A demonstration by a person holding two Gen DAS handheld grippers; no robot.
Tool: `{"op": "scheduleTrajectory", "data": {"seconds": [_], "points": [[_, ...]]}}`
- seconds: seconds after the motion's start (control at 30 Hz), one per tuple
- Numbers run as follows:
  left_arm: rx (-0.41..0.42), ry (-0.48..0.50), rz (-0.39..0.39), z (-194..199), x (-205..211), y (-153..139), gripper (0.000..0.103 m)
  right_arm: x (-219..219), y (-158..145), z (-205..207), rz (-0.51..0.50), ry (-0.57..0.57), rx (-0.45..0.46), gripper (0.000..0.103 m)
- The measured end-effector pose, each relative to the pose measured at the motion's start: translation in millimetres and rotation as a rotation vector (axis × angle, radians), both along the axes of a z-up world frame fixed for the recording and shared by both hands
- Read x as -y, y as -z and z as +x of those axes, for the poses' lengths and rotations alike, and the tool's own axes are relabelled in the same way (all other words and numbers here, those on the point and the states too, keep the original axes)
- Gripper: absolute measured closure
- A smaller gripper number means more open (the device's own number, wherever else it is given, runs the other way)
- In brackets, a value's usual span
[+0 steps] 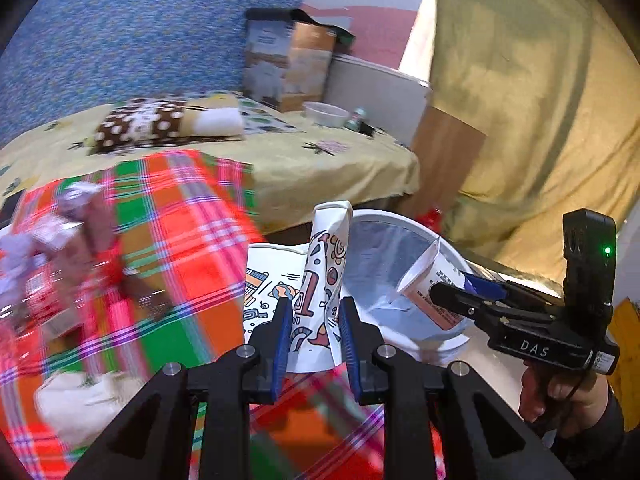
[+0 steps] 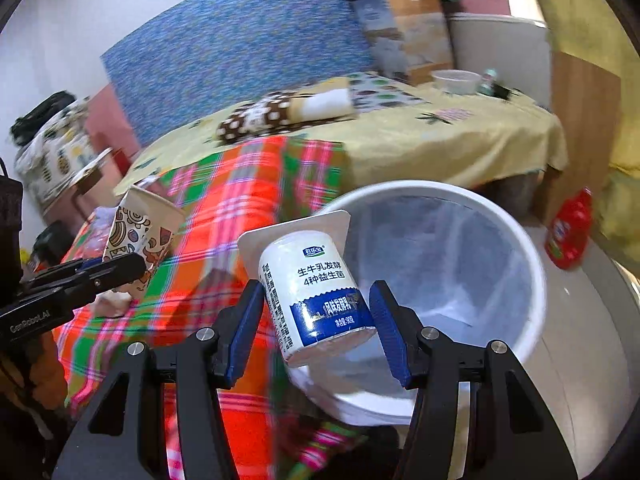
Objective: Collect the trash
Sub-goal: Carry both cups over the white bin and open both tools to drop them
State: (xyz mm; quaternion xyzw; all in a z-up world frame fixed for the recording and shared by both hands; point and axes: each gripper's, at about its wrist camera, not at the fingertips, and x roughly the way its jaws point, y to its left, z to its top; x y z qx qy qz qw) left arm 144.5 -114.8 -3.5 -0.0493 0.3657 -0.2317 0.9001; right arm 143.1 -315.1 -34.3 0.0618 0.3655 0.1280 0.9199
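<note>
While your left tongs [image 1: 314, 322] pinch the crumpled paper cup [image 1: 326, 276] and your right tongs [image 2: 316, 320] clamp the yogurt cup [image 2: 316, 300] beside the bin [image 2: 516, 236] off the plaid-covered bed's [image 2: 236, 208] edge, releasing short of the rim could drop either outside.

A table spread with a plaid cloth [image 1: 168, 240] in red, green and orange fills the near ground; blurred wrappers and crumpled paper [image 1: 52, 264] lie on its left part, and a pale crumpled bag [image 1: 80, 400] near its front edge. Behind it stands a bed under a yellow sheet [image 2: 440, 148]. On the sheet lie a brown dotted pillow [image 2: 256, 118], a white bowl [image 2: 456, 80] with a small bottle [image 2: 488, 80] beside it, and an upright paper bag [image 2: 404, 28]. On the pale floor stand a white bin [image 2: 528, 264] and a red bottle [image 2: 570, 232].
</note>
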Motion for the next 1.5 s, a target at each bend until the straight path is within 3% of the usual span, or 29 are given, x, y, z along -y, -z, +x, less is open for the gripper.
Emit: {"op": "scheduleTrajectory", "data": {"seconds": [0.33, 0.73, 1.07, 1.5], "points": [[-0.046, 0.122, 0.0, 35.5, 64.9, 18.2, 0.079, 29.9, 13.5, -1.0, -0.033, 0.098, -0.041, 0.046], [-0.126, 0.227, -0.016, 58.4, 105.4, 38.1, 0.078, 50.1, 22.3, 5.1, -0.041, 0.155, -0.104, 0.045], [-0.136, 0.224, -0.03, 57.2, 104.3, 36.9, 0.077, 50.4, 19.1, 4.3, -0.045, 0.172, -0.102, 0.045], [-0.085, 0.124, -0.055, 20.5, 56.0, 19.4, 0.077, 25.9, -2.7, -13.0, 0.021, 0.099, -0.029, 0.039]]}}
